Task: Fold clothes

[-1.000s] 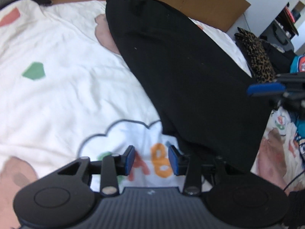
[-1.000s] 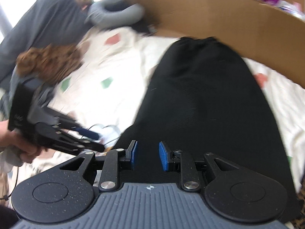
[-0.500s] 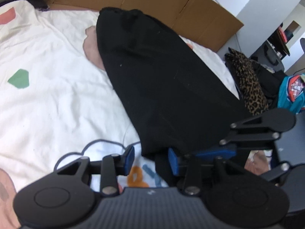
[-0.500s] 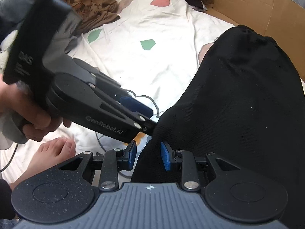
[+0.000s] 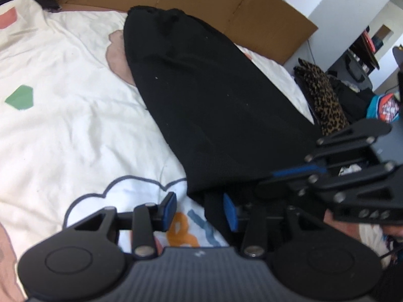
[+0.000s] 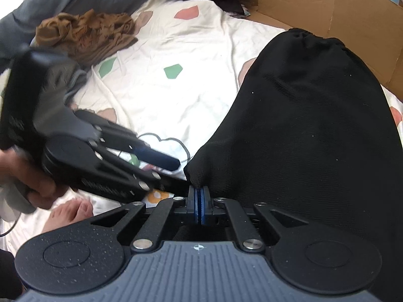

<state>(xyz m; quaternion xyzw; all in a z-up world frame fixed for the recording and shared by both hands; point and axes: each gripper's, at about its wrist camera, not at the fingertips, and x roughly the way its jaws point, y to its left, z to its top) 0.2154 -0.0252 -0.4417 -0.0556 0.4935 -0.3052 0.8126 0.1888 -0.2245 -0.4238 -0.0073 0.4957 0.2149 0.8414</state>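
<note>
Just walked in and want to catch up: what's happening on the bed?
A person is folding a black knit garment spread on a white patterned bedsheet. The right gripper is shut on the garment's near corner. The left gripper is open beside that corner, the hem's edge between its fingers, not yet gripping.

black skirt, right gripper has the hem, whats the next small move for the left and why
Probably shut the left gripper on the hem of the black skirt. Its blue pads stand open around that edge, while the right gripper already pinches the hem beside it.
</note>
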